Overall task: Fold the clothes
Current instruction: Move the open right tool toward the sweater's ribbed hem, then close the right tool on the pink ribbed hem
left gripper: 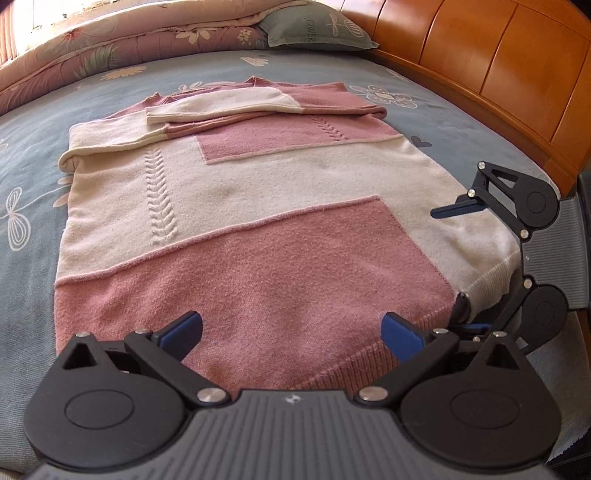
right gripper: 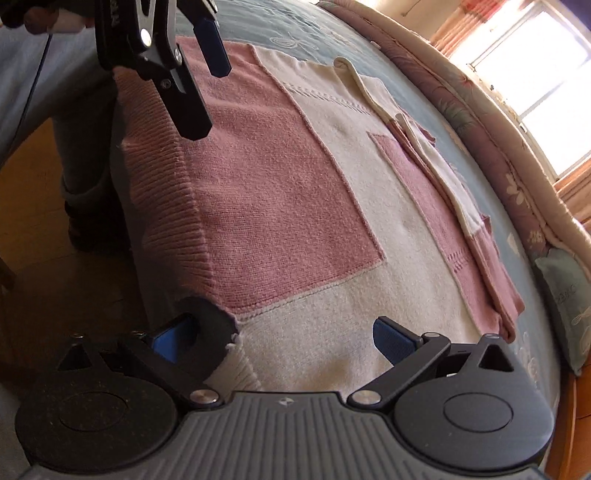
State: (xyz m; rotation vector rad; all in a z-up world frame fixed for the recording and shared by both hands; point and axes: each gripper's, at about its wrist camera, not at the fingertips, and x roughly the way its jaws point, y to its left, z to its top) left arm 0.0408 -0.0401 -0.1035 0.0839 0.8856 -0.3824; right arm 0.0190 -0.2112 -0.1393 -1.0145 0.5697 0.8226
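Wide-open, empty fingers of left gripper (left gripper: 291, 330) and right gripper (right gripper: 284, 338) flanked the pink-and-cream knitted sweater's ribbed hem (left gripper: 354, 365), apparently poised to pinch and fold it toward the collar.

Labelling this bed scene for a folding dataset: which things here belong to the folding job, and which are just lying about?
In the job: sweater, left tongs, right tongs, both open at the hem.
Lying about: pillow, quilt, headboard.
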